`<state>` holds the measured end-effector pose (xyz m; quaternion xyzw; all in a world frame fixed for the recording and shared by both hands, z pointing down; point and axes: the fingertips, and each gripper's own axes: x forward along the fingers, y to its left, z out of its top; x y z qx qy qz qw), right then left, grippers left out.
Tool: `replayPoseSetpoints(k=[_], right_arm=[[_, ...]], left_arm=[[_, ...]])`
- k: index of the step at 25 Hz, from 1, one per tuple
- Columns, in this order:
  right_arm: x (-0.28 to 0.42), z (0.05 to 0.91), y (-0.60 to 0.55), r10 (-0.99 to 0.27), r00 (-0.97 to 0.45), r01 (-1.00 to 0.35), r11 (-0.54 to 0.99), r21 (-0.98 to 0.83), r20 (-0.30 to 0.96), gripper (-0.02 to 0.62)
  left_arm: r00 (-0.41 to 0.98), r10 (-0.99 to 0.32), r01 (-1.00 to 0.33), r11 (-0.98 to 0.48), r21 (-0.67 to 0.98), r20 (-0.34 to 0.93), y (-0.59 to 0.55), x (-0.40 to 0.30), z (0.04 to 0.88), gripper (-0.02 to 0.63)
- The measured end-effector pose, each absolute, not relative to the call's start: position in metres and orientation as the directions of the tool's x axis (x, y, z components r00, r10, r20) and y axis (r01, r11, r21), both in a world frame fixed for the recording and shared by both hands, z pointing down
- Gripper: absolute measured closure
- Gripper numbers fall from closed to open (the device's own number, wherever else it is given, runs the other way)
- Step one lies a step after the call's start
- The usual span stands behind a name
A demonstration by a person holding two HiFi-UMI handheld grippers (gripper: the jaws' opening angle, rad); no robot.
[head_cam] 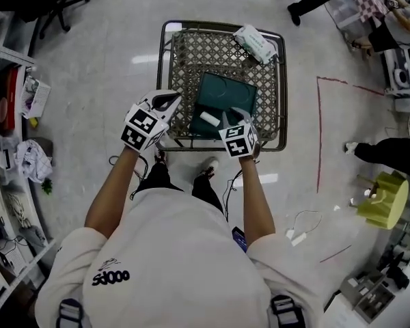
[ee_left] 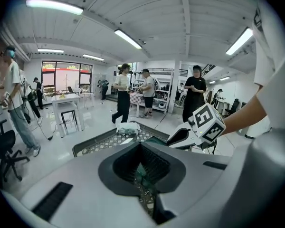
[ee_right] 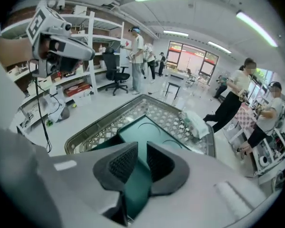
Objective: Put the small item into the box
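The metal lattice table (head_cam: 191, 53) fills the middle of the head view, and the dark green box (head_cam: 225, 91) sits on its near half. A white packet (head_cam: 255, 43) lies at the far right corner, well apart from the box.

The left gripper (head_cam: 165, 102) hangs over the near left edge of the table, just beside the box. Its jaws are drawn together with nothing between them. The right gripper (head_cam: 234, 117) hovers over the near part of the box. Its jaws stand a little apart and grasp nothing; only the green of the box shows in the gap.

The small white cylinder (head_cam: 208, 119) lies on the box's surface near its near edge, just left of the right gripper. It seems to be released, so the task looks close to done.

What remains is probably the withdrawal. The right gripper should go straight up with its jaws kept off the cylinder, since a round piece like that will likely roll at a nudge. The left gripper is best kept clear of the box's rim so the box does not shift.

By count: one table, one box, one packet, two grippers and one small cylinder.
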<state>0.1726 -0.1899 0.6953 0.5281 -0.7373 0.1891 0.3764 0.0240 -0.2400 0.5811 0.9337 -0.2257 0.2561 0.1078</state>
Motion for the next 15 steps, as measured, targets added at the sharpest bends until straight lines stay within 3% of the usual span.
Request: replayPoseSetpoints(k=[6, 15], right_arm=[[0.201, 0.608, -0.203, -0.782, -0.086, -0.950, 0.250, 0.186, 0.617, 0.580], [0.237, 0.483, -0.204, -0.913, -0.004, -0.978, 0.089, 0.190, 0.408, 0.584]], left_arm=[[0.807, -0.383, -0.441, -0.897, 0.026, 0.449, -0.258, 0.047, 0.533, 0.601], [0.870, -0.384, -0.380, -0.922, -0.074, 0.309, -0.267, 0.082, 0.447, 0.601]])
